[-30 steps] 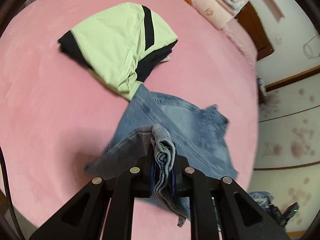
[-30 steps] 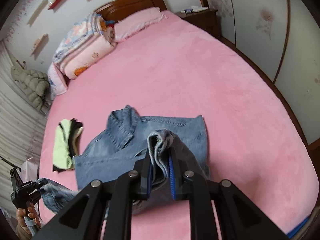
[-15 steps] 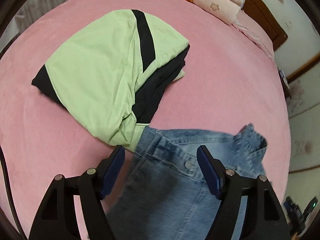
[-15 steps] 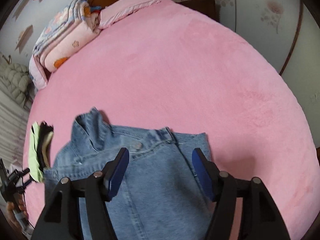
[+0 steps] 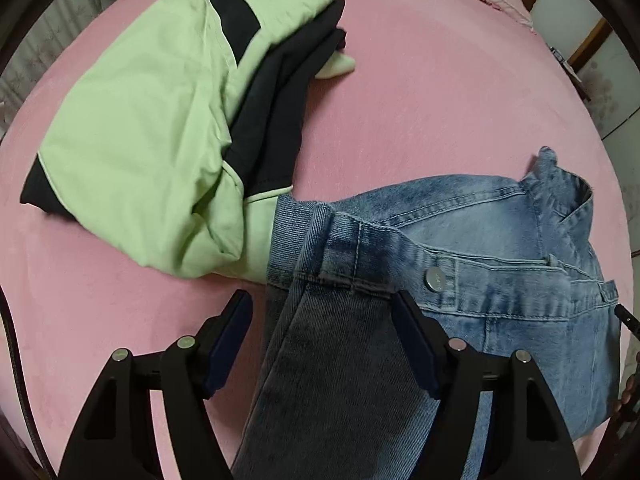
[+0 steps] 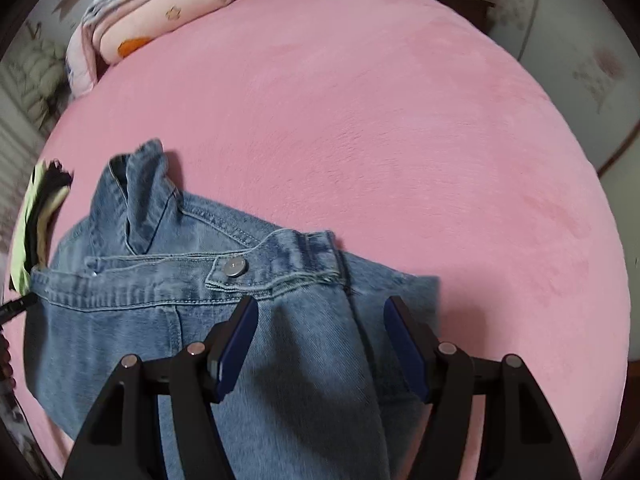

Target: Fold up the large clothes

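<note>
Left wrist view: jeans, judged heavy and limp, lie under both released grippers, the left closing, and are best pinched at the waistband.

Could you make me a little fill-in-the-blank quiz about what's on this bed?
1. The denim jeans lie on a ____ bed cover.
2. Beside the jeans lies a folded garment of light ____ with black bands.
3. The left gripper and the right gripper hold ____.
4. The waistband button is made of ____.

Missing words: pink; green; nothing; metal

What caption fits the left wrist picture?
Open left gripper, jaws closing, over jeans beside a green top.
</note>
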{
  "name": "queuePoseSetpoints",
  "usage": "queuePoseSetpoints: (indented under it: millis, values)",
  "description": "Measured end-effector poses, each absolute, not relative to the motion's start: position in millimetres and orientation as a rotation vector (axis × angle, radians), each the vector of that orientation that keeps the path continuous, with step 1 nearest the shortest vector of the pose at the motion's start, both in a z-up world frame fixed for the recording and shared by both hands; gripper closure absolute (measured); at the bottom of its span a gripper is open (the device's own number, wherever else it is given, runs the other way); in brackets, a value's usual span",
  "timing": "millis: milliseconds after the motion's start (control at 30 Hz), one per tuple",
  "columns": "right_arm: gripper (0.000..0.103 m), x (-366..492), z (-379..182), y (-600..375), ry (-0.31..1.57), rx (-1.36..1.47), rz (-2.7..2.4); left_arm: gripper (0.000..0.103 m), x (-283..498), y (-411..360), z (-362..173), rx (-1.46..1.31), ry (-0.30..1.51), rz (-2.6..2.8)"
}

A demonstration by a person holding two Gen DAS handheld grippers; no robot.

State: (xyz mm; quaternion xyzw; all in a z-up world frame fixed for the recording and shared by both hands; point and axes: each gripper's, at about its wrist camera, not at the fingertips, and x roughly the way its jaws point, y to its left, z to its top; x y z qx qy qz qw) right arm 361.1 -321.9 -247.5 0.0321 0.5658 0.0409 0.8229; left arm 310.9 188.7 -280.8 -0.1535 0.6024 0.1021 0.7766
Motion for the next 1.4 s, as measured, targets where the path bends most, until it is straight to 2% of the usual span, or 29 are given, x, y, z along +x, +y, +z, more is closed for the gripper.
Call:
queuePoseSetpoints:
  millis: [167, 200, 233, 267, 300, 333, 367, 400, 433, 600, 833, 1033, 1167, 1233, 1400]
  values:
    - [0.037, 371, -270, -315, 1.263, 0.079, 0.089, 0.042, 319, 186, -293, -0.309, 1.329, 0.199]
    - [0.037, 371, -272, -315, 1.259, 0.08, 0.088, 0.046, 320, 185, -294, -0.3, 1.332, 0.202]
    - [0.042, 372, -274, -314, 1.257, 0.085, 0.089, 0.054, 319, 184, -294, -0.285, 1.334, 0.204]
    - [0.049, 372, -275, -313, 1.256, 0.096, 0.102, 0.058, 319, 180, -293, -0.262, 1.335, 0.206]
    - [0.069, 371, -275, -313, 1.26, 0.11, 0.129, 0.064, 318, 175, -290, -0.226, 1.331, 0.215]
    - [0.082, 369, -274, -312, 1.254, 0.085, 0.109, 0.075, 316, 168, -286, -0.189, 1.325, 0.227]
    - [0.084, 367, -273, -312, 1.247, 0.083, 0.111, 0.078, 314, 162, -283, -0.138, 1.321, 0.245]
    - [0.092, 363, -269, -313, 1.229, 0.082, 0.111, 0.081, 311, 157, -278, -0.109, 1.308, 0.255]
    - [0.096, 358, -263, -314, 1.207, 0.087, 0.11, 0.083, 310, 153, -273, -0.097, 1.294, 0.26]
    - [0.099, 334, -231, -322, 1.105, 0.142, 0.108, 0.087, 302, 138, -248, -0.043, 1.232, 0.276]
    - [0.1, 326, -188, -324, 0.986, 0.196, 0.112, 0.088, 304, 136, -226, -0.072, 1.14, 0.292]
    - [0.1, 337, -210, -329, 1.025, 0.192, 0.071, 0.084, 314, 155, -264, -0.153, 1.245, 0.332]
    - [0.1, 339, -218, -324, 1.027, 0.197, 0.06, 0.082, 306, 167, -250, -0.3, 1.201, 0.301]
    - [0.1, 337, -215, -325, 1.016, 0.203, 0.069, 0.077, 301, 171, -244, -0.329, 1.18, 0.261]
    - [0.1, 334, -210, -328, 1.006, 0.215, 0.091, 0.076, 300, 175, -237, -0.278, 1.145, 0.224]
